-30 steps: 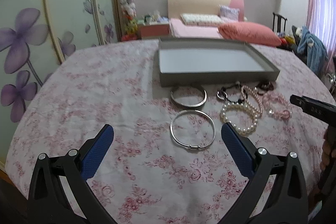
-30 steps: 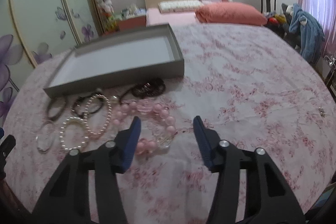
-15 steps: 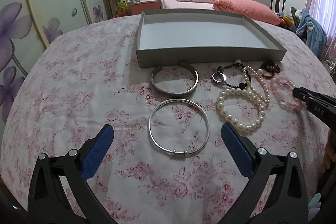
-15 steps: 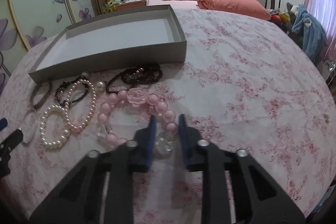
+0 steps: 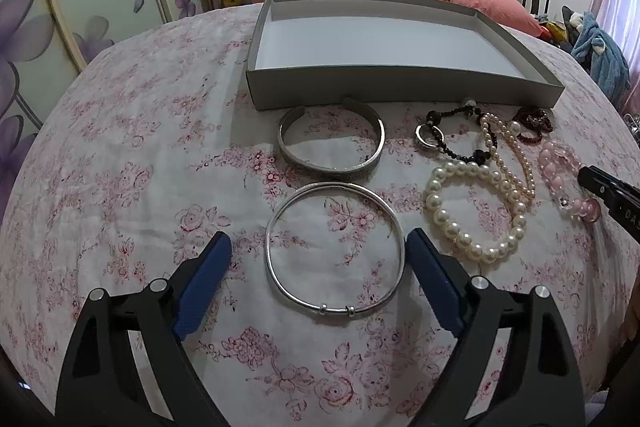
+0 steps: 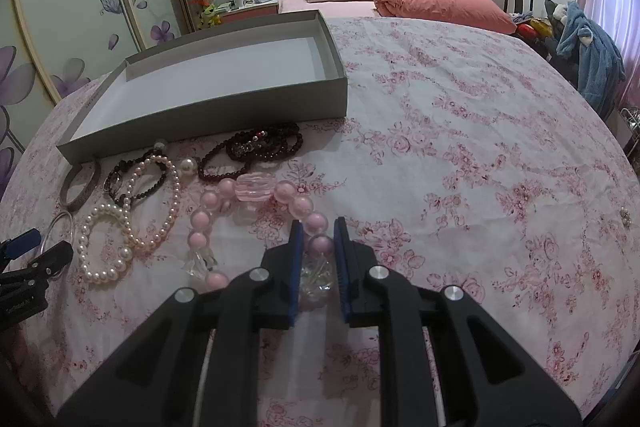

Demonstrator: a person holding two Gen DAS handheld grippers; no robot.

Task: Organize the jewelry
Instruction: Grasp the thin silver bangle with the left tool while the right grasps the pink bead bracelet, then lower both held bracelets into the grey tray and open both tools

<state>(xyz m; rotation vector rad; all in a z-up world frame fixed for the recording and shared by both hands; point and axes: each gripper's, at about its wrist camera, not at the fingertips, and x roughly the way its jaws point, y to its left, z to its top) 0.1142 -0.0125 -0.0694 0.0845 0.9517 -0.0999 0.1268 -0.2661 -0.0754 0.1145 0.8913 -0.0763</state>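
on a table (image 5: 120, 155) draped in a rose-print cloth, the right tongs (image 6: 316, 243) are narrowed to a slim gap around the pink bead bracelet (image 6: 248, 211), their blue pads pressed to either side of a pink bead and the clear crystal beside it, while the rest of the strand lies slack on the cloth. the risk, by the look of it, is in the lift: round, glossy beads could squirt out from between flat pads, and the trailing loop might drag the pearl bracelet (image 6: 108, 247) or the dark bead strands (image 6: 256, 151) lying just beside it. the left tongs (image 5: 320, 251) are spread wide and hold nothing, straddling the thin silver bangle (image 5: 334, 251) with the right pad just beside its rim and the left pad apart from it; closing across a hard ring lying flat could flip it or send it skidding toward the wider silver cuff (image 5: 332, 143) it nearly touches. the grey tray (image 5: 400, 87), the likely destination, sits empty behind the row of jewelry, so nothing appears sorted yet. the pearl bracelet also shows in the left view (image 5: 476, 215), near the bangle.
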